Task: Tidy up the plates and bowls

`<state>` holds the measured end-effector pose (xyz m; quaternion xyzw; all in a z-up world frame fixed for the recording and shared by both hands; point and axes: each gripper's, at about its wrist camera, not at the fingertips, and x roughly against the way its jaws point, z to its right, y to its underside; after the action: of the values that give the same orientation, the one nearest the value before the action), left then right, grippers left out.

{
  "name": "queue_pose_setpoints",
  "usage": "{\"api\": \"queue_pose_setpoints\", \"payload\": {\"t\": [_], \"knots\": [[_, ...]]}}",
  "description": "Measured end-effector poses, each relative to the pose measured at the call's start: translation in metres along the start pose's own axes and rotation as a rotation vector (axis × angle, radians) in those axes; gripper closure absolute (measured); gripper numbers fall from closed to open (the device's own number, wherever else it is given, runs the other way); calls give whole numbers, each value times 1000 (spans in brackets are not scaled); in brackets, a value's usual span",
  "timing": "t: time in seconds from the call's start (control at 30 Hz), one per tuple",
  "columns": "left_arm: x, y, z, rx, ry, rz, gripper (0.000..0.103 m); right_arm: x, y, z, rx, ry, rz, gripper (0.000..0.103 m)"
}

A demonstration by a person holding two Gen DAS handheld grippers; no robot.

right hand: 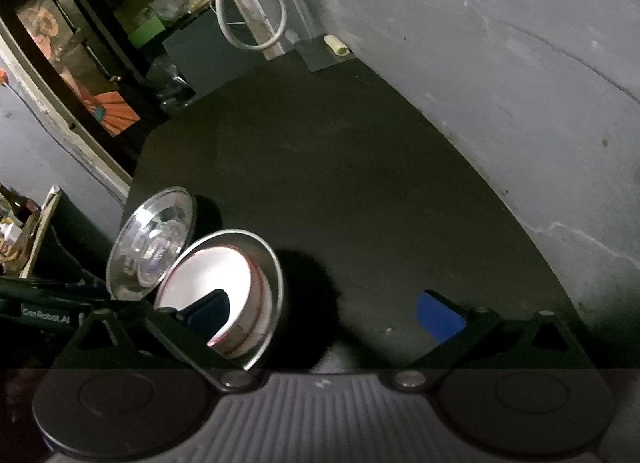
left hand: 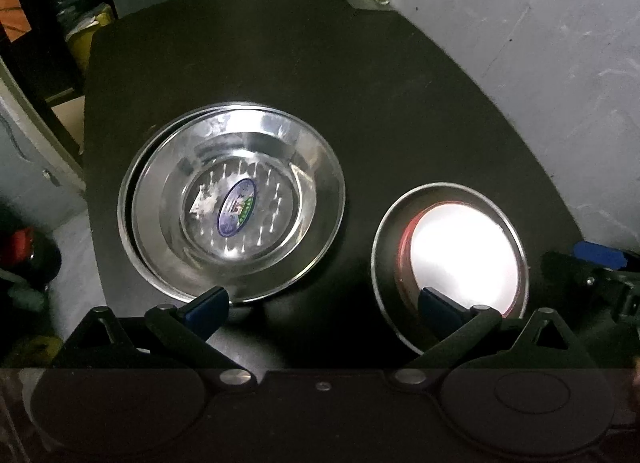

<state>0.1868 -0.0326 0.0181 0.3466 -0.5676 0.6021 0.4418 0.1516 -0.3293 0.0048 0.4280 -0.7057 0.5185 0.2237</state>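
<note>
**Handling notes: steel dishes and white bowl on the dark table**

My left gripper [left hand: 320, 303] and my right gripper [right hand: 336, 311] both stand wide apart, with nothing between the jaws.

Location. In the left wrist view, the steel bowl [left hand: 240, 203] sits left of centre, nested in a steel plate [left hand: 127, 199] whose rim shows only along its left side. The second steel plate [left hand: 384, 263] lies at lower right, carrying the white bowl [left hand: 468, 255]. The two stacks lie near each other; whether they touch I cannot tell.

Handling. I judge the steel light, stiff and slippery; the polished rims give little purchase. Take hold across a rim, one pad inside, one outside. The white bowl looks ceramic, so probably heavier and breakable; glare hides its surface.

Surroundings. The table [left hand: 360, 103] is bare beyond the stacks. A grey wall [right hand: 520, 63] bounds the right of the frame; a white cable [right hand: 256, 23] and shelf clutter sit upper left, well apart. Nothing obstructs either rim.
</note>
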Motion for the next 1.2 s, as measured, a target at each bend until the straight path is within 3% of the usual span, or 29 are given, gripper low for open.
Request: {"api": "queue_pose_setpoints", "payload": {"t": [0.87, 1.2], "knots": [[-16, 11, 9, 29, -86, -55, 1, -13, 5, -2, 93, 43, -91, 0], [-21, 12, 21, -5, -129, -44, 1, -23, 5, -22, 206, 88, -101, 0]]}}
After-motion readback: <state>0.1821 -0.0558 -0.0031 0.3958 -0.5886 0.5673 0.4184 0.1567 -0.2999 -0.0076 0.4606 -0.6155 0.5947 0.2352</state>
